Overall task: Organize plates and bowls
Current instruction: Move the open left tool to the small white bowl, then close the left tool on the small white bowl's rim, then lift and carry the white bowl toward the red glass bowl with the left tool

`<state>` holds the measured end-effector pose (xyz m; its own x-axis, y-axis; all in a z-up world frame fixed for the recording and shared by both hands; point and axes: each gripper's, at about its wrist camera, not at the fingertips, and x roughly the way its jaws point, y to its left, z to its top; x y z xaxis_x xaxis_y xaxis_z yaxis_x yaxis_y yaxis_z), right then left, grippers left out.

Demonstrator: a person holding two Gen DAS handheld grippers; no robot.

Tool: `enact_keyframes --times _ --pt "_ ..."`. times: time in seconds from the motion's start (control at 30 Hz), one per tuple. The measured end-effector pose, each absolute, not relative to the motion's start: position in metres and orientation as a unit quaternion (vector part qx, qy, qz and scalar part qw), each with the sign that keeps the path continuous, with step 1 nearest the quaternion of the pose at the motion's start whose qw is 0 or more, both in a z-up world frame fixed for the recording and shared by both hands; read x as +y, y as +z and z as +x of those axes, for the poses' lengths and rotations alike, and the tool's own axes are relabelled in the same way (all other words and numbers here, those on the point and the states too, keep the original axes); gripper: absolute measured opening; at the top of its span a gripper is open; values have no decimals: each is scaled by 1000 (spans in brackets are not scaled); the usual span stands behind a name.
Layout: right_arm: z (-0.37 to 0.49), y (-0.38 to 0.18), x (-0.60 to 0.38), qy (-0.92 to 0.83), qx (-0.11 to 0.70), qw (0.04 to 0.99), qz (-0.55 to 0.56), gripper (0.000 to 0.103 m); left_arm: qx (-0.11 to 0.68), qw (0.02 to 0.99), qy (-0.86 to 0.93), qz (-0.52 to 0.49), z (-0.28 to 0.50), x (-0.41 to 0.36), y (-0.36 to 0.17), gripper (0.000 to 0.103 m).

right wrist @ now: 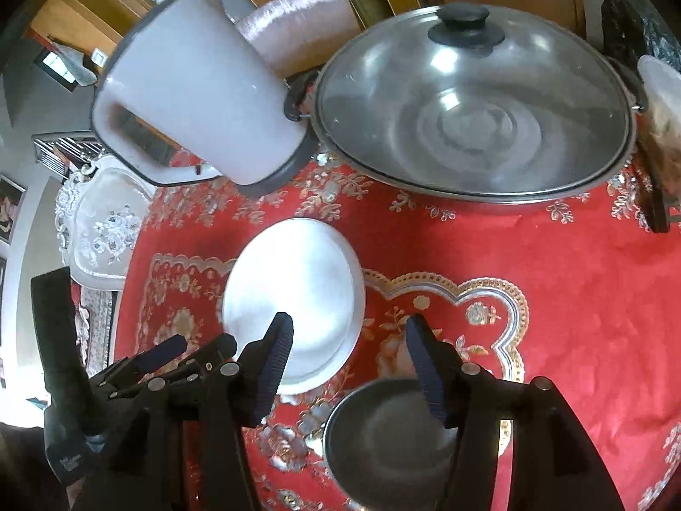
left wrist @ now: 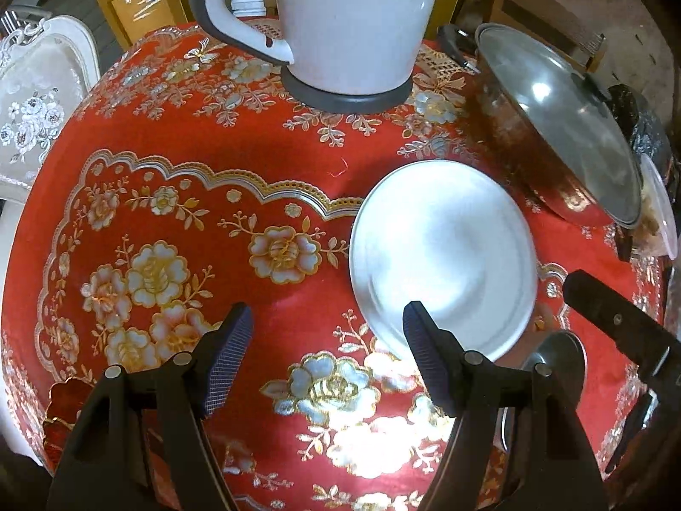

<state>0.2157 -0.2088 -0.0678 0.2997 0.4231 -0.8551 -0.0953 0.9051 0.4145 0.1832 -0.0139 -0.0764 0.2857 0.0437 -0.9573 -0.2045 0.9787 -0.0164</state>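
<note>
red floral tablecloth (left wrist: pixel 213 170): white plate (left wrist: pixel 442 255); metal bowl (right wrist: pixel 383 434), part hidden; left gripper (left wrist: pixel 327 357) and right gripper (right wrist: pixel 349 357) both spread, empty.

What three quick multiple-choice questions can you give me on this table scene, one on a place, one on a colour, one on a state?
1. Where does the white plate lie?
A. on the pan lid
B. on the tablecloth in front of the kettle
C. on the chair

2. What colour is the tablecloth's ground?
A. red
B. blue
C. green

3. How is the big pan?
A. open
B. upside down
C. covered by a lid

Answers: 1 B, it rests flat on the cloth; 2 A, red with floral print; 3 C, a knobbed lid sits on it.
</note>
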Motion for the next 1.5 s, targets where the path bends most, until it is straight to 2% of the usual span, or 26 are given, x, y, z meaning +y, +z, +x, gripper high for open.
enact_keyframes --times 0.5,0.53,0.6,0.67,0.83,0.9,0.97,1.0,1.07,1.27,1.5 --pt "248 -104 -196 166 596 772 144 55 617 779 88 -73 205 -12 -108 72" --pt "249 -108 -196 167 598 770 146 52 620 777 89 -72 206 -13 -110 72" --pt "251 -112 -195 170 600 768 148 24 624 773 89 -70 208 -14 -114 72" --pt "252 -117 -194 172 603 764 153 13 627 771 90 -66 210 -15 -117 72" --pt "252 -119 -195 178 601 762 164 11 627 773 84 -57 213 -20 -122 72" --pt "251 -117 -195 180 599 763 162 9 624 775 79 -54 212 -22 -122 66" --pt "250 -115 -193 182 598 763 164 8 622 778 70 -52 212 -27 -121 49" --pt "249 -115 -192 183 598 763 165 8 621 780 65 -51 212 -30 -120 44" --pt "247 -113 -191 185 598 762 166 8 622 780 53 -48 212 -36 -118 24" --pt "239 -105 -201 177 595 765 171 8 620 782 40 -44 204 -45 -111 20" --pt "217 -73 -201 188 576 777 173 8 602 797 27 -44 187 -40 -73 20"
